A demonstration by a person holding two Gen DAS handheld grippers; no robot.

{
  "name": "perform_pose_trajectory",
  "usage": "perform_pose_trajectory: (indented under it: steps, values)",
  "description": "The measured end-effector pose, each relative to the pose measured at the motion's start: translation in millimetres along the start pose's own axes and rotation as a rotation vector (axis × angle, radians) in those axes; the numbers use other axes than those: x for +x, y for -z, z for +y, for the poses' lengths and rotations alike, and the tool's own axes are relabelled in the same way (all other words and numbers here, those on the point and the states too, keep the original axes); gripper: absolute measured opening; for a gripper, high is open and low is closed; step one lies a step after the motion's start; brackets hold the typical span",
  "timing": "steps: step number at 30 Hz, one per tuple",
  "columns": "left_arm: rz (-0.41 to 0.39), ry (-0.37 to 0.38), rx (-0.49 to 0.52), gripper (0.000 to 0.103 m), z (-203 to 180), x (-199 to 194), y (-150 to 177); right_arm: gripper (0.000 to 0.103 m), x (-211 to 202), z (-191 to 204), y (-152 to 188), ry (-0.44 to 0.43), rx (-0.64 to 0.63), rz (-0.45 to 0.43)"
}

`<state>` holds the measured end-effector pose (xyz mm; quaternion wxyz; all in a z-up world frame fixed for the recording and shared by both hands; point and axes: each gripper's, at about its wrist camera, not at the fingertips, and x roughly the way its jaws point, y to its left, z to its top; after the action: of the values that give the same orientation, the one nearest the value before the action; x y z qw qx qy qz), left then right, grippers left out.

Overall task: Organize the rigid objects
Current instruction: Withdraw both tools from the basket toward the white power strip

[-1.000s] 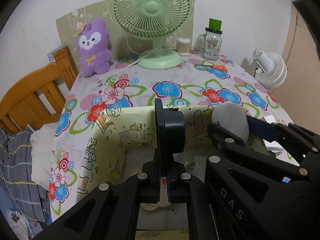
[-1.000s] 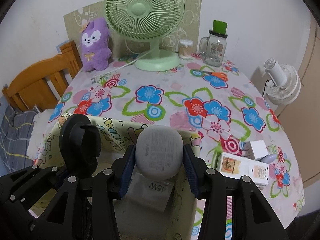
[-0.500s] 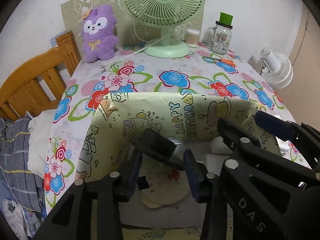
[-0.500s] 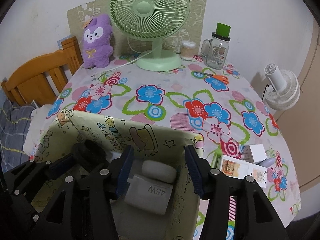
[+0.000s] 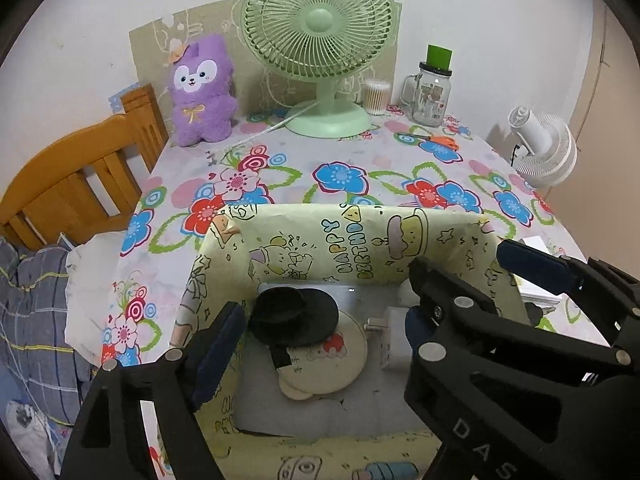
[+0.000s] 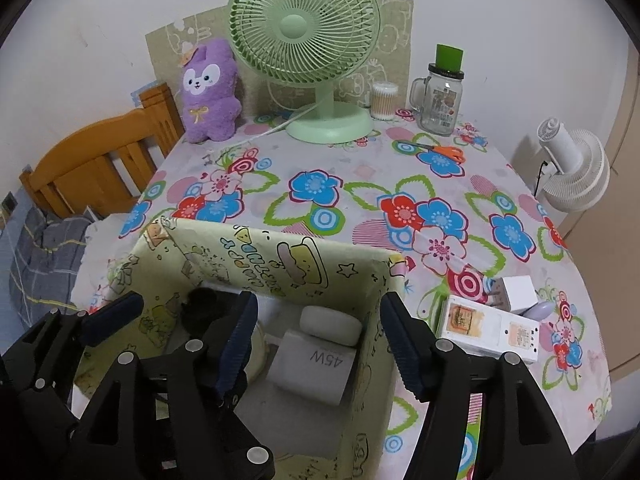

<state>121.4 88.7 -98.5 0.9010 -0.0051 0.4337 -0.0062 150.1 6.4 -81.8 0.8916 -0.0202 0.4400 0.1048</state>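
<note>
A box wrapped in yellow cartoon paper (image 5: 360, 236) (image 6: 280, 256) stands at the near edge of the table. Inside it a black round holder (image 5: 294, 316) (image 6: 200, 304) lies on a cream round pad (image 5: 328, 364). A white pebble-shaped case (image 6: 330, 325) rests on a white 45W charger (image 6: 312, 360) (image 5: 394, 340). My left gripper (image 5: 316, 336) hovers over the black holder, its jaws opening and touching nothing. My right gripper (image 6: 320, 340) hangs above the case with its jaws opening and its right finger outside the box wall; nothing is pressed.
A green desk fan (image 6: 320, 60), a purple plush (image 6: 210, 92), a cotton-swab tub (image 6: 384, 100), a glass jar (image 6: 440, 96) and orange scissors (image 6: 444, 152) stand at the back. White boxes (image 6: 488, 328) lie right of the box. A wooden frame (image 5: 80, 176) is left, a white fan (image 6: 572, 168) right.
My left gripper let go of the black holder, which dropped into the box. The right gripper released the white case onto the charger. Both sets of jaws spread apart.
</note>
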Motion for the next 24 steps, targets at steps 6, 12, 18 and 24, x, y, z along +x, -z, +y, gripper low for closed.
perform_pose_trajectory:
  steps: [6,12,18,24]
  values:
    - [-0.039,0.008,0.017,0.087,-8.6,-15.3,1.6,0.085,-17.8,-4.5,2.7,0.043,-0.002,-0.051]
    - [-0.058,0.014,0.021,0.088,-20.5,-25.7,2.3,0.088,-30.2,-13.7,3.2,0.057,0.003,-0.068]
    - [-0.075,-0.003,0.040,0.089,-33.0,-33.5,2.2,0.092,-39.5,-23.9,4.1,0.070,0.011,-0.072]
    - [-0.091,0.003,0.061,0.090,-46.9,-40.8,3.2,0.094,-47.7,-33.9,5.6,0.087,0.008,-0.077]
